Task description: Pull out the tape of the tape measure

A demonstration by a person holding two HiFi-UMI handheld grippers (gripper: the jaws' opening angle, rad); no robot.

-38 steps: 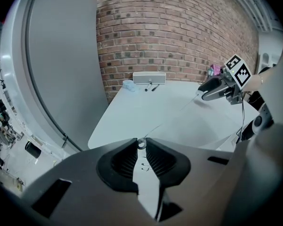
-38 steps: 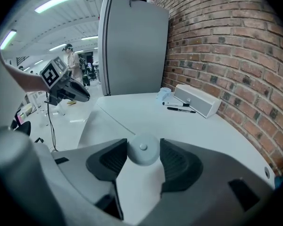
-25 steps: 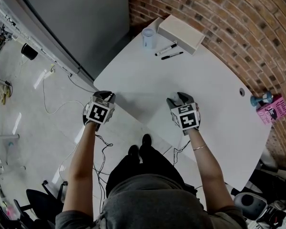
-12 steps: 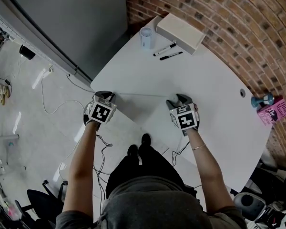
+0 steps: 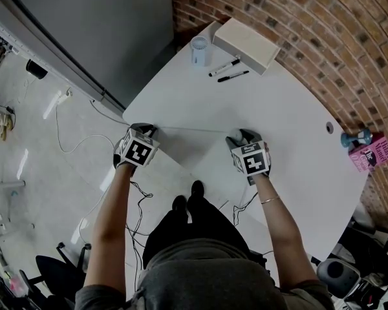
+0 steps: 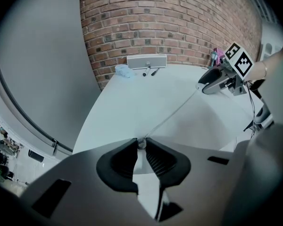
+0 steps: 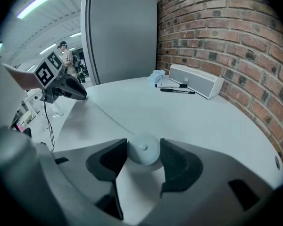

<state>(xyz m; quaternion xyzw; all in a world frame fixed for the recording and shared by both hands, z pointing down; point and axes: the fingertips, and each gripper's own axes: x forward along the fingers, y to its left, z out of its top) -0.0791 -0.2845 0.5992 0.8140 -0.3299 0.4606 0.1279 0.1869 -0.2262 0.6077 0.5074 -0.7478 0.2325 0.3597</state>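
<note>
A small round pale tape measure (image 7: 143, 149) sits between the pads of my right gripper (image 7: 144, 152), which is shut on it. Its thin tape (image 5: 191, 130) runs taut and low across the white table (image 5: 278, 102) to my left gripper (image 5: 147, 130). In the left gripper view my left gripper (image 6: 140, 143) is shut on the tape's end hook (image 6: 141, 144), and the tape (image 6: 172, 113) leads away to the right gripper (image 6: 203, 85). The right gripper view shows the tape (image 7: 108, 118) reaching the left gripper (image 7: 83, 96) at the table's near-left edge.
At the table's far end lie a white box (image 5: 246, 44), a pale cup (image 5: 200, 50) and two markers (image 5: 227, 70). A blue dumbbell-like object (image 5: 353, 136) and a pink box (image 5: 370, 152) sit at the right by the brick wall. Cables trail on the floor (image 5: 71, 141).
Both grippers stay about the same distance apart with the tape stretched between them; only the head view has shifted slightly.
</note>
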